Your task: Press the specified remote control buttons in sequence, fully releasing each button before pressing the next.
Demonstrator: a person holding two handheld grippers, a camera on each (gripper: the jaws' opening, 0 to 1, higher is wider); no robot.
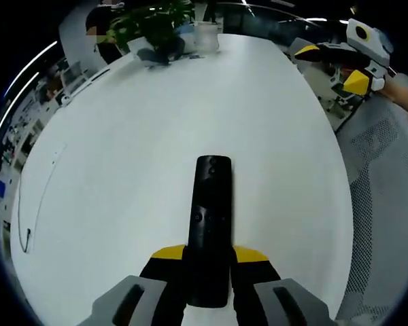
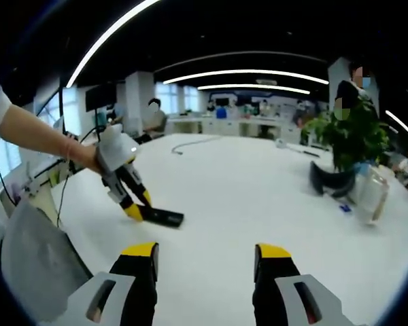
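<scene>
A black remote control [image 1: 210,224] lies lengthwise on the white table [image 1: 143,149], its near end clamped between the jaws of my left gripper [image 1: 209,257], which is shut on it. Small buttons show on its upper face. In the right gripper view the same remote [image 2: 162,216] rests on the table, with the left gripper [image 2: 133,206] gripping its end, held by a person's hand. My right gripper [image 2: 207,252] hovers above the table with its jaws wide apart and nothing between them. It also shows at the upper right of the left gripper view, right gripper [image 1: 336,62], off the table's edge.
A potted plant [image 2: 350,142] and a clear container [image 2: 369,195] stand at the table's far end. A white cable [image 1: 28,224] lies near one table edge. A mesh chair [image 1: 384,204] sits beside the table. People sit at desks in the background.
</scene>
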